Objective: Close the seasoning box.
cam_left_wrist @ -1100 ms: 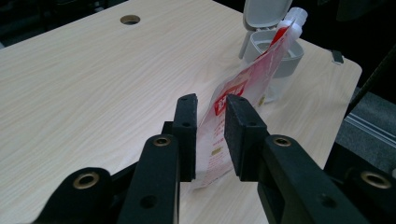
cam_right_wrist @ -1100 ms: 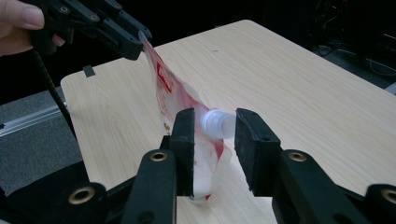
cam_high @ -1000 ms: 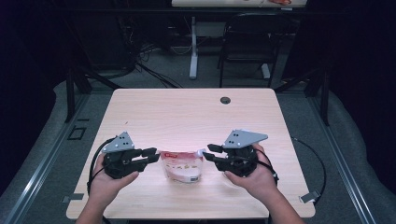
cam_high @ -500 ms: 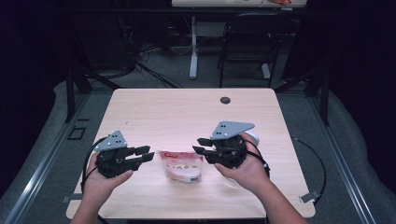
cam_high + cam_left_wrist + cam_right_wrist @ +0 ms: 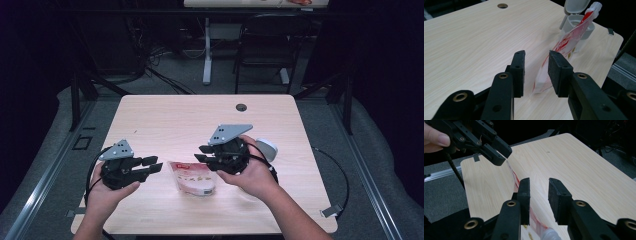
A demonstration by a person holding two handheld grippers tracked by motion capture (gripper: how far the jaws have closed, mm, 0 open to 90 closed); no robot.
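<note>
A red-and-white pouch (image 5: 192, 177) lies on the pale wooden tabletop (image 5: 180, 120), toward the person's edge, and serves as the landmark here. The left claw (image 5: 151, 165) hovers just to the left of the pouch, its jaws parted and gripping nothing; they have just been opening. In the left gripper view the pouch (image 5: 564, 50) lies just beyond the right jaw, not pressed by either pad. The right claw (image 5: 202, 154) sits just above the pouch's far right end, jaws apart and released as well, with the pouch (image 5: 515, 178) below them and no pad pressing on it. A grey flip-top container (image 5: 266, 148), lid open, stands to the right of the pouch; in the left gripper view the pouch's spout end leans against the container (image 5: 576, 21).
</note>
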